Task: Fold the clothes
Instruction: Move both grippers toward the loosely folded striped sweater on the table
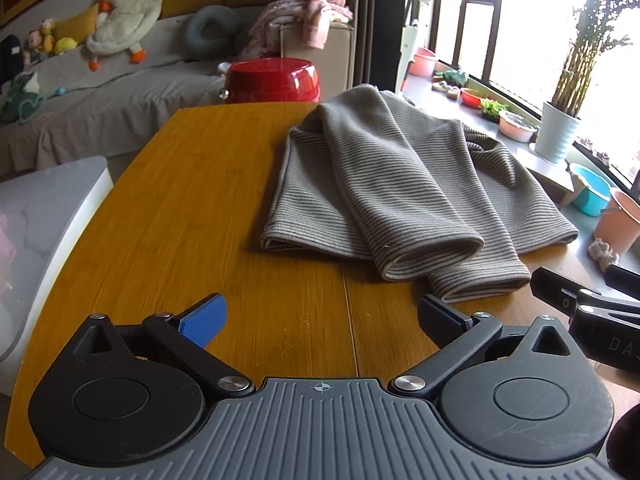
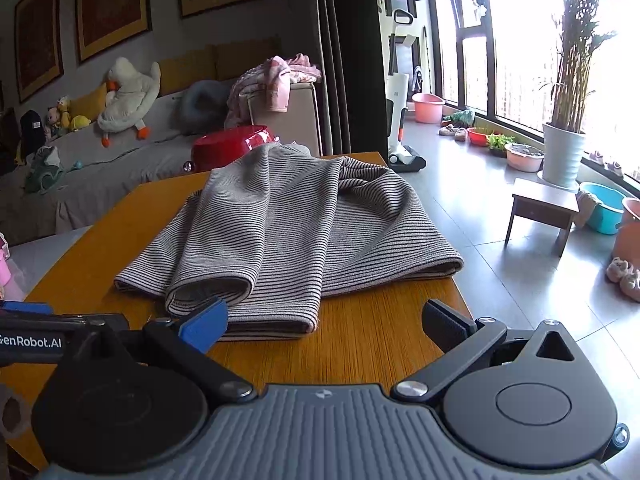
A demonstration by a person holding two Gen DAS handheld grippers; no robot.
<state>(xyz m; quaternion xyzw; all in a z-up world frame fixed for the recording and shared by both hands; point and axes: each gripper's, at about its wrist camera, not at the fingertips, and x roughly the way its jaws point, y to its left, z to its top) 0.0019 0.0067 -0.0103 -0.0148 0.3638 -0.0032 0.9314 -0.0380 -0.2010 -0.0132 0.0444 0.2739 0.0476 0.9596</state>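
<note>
A grey striped knit garment (image 1: 392,184) lies partly folded on the wooden table (image 1: 208,184), with both sleeves laid over the body and their cuffs toward me. It also shows in the right wrist view (image 2: 288,232). My left gripper (image 1: 320,320) is open and empty, just short of the garment's near edge, above the bare tabletop. My right gripper (image 2: 324,320) is open and empty, at the sleeve cuffs; its blue left fingertip (image 2: 206,322) overlaps the cuff in view, and I cannot tell if it touches. The right gripper's body shows in the left wrist view at the right edge (image 1: 592,312).
The table's right edge (image 2: 460,288) drops to a tiled floor with a small wooden stool (image 2: 540,208), basins and a potted plant (image 2: 564,152). A sofa with a plush goose (image 1: 124,16) and a red tub (image 1: 276,80) stand beyond the table. A white chair (image 1: 44,232) stands at left.
</note>
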